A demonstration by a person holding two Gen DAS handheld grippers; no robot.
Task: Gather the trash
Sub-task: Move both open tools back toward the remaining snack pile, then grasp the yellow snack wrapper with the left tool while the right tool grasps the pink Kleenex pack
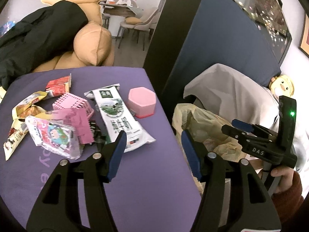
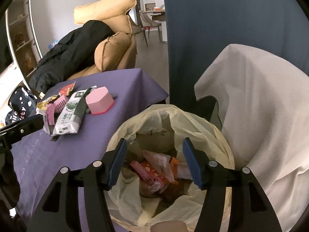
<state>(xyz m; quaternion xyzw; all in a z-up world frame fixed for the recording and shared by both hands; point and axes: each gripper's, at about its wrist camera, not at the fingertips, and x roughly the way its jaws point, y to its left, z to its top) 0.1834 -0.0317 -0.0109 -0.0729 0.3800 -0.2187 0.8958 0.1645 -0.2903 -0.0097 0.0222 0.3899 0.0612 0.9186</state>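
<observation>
Trash wrappers (image 1: pixel 46 123) piled on purple counter (image 1: pixel 135 174), ahead-left of left tool (image 1: pixel 153 154); milk pouch (image 1: pixel 119 116) lies just past its left finger. Left tool wide open, empty. Right tool (image 2: pixel 154 162) wide open, empty, hovering over trash bag (image 2: pixel 202 127) with wrappers already inside. Risks: left tool may snag pink basket (image 1: pixel 71 104) or pink hexagonal box (image 1: pixel 142 102), likely not trash; thin wrappers may slip; floppy bag rim could fold shut and a drop land outside.

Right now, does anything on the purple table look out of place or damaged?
Mostly expected litter. The pink basket lies tipped among crumpled wrappers, half covered by a pink carton. The long white milk wrapper lies flattened and empty. Nothing looks spilled.
</observation>
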